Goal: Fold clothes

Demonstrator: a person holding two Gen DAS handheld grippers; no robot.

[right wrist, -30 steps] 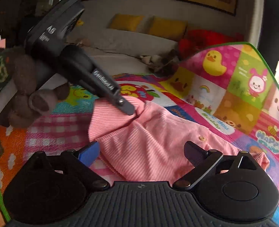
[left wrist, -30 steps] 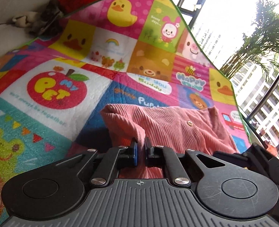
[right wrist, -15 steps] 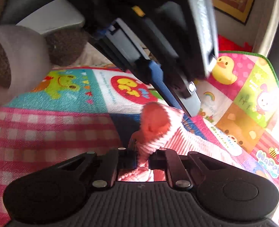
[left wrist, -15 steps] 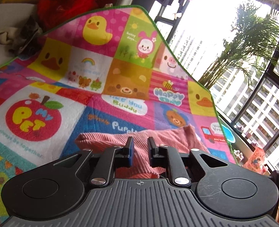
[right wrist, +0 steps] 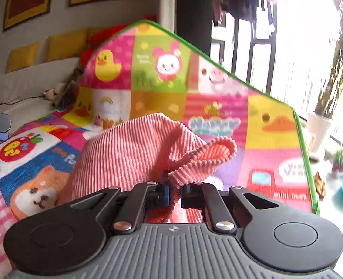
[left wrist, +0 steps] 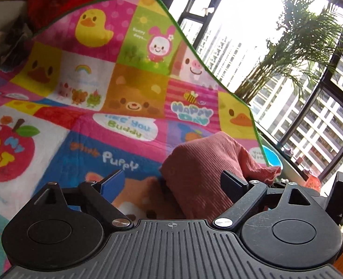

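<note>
The pink ribbed garment (right wrist: 134, 153) sits in the lower centre of both views, bunched up above the cartoon play mat (left wrist: 134, 88). We judge it light, soft and stretchy, so a hem or cuff is a good place to hold. Our right gripper (right wrist: 175, 191) has its fingers narrow, pinching a ribbed edge. Our left gripper (left wrist: 171, 181) has its fingers wide, holding nothing. The garment's full shape and its lower part are hidden behind the grippers.

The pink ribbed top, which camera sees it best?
The right wrist view: the pink ribbed top fills the middle, brightly lit, its looped cuff pinched in the right claw. The left wrist view shows it darker, bunched between the fingers of the open left claw.
</note>
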